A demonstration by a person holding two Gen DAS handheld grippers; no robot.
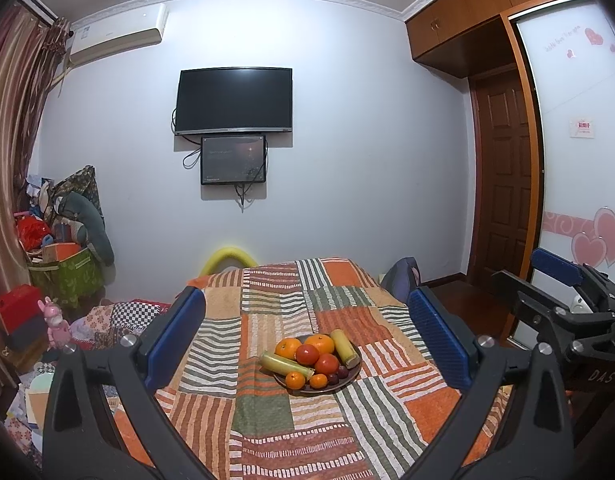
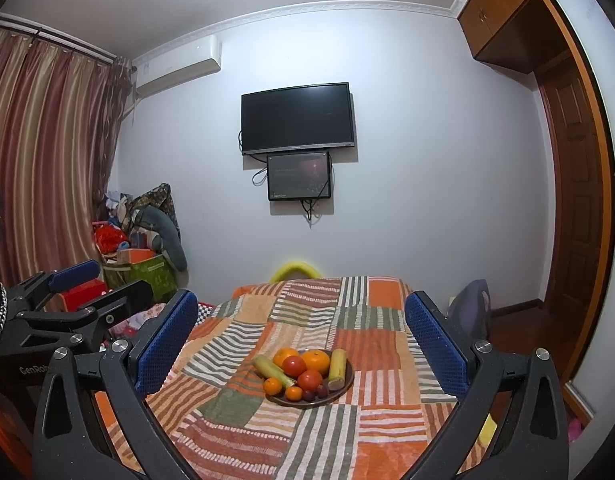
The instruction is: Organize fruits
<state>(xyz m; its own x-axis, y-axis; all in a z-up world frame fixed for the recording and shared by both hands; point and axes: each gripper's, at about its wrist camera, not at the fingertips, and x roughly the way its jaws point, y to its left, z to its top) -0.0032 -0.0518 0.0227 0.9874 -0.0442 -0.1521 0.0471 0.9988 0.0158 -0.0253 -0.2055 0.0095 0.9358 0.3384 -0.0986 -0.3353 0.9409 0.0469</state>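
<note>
Fruit sits piled on a dark round plate (image 1: 349, 376) in the middle of a table covered with a patchwork cloth (image 1: 267, 400) of orange, green and striped squares. On that plate we see two large oranges (image 1: 321, 343) at the back, two red tomatoes (image 1: 307, 354) in front of them, two small tangerines (image 1: 295, 380) at the near edge, a couple of dark plums (image 1: 342, 371) beside those, and two pale green-yellow stalk pieces (image 1: 283, 363), one lying on the left, one leaning on the right. Our left gripper (image 1: 307, 338) hangs above the near part of the table with its blue pads spread wide, holding nothing. Our right gripper (image 2: 301, 340) is likewise spread apart and empty, just beside the left one and well short of the plate. On the far wall we see a dark television (image 1: 234, 100) with a smaller screen (image 1: 233, 159) below it.
</note>
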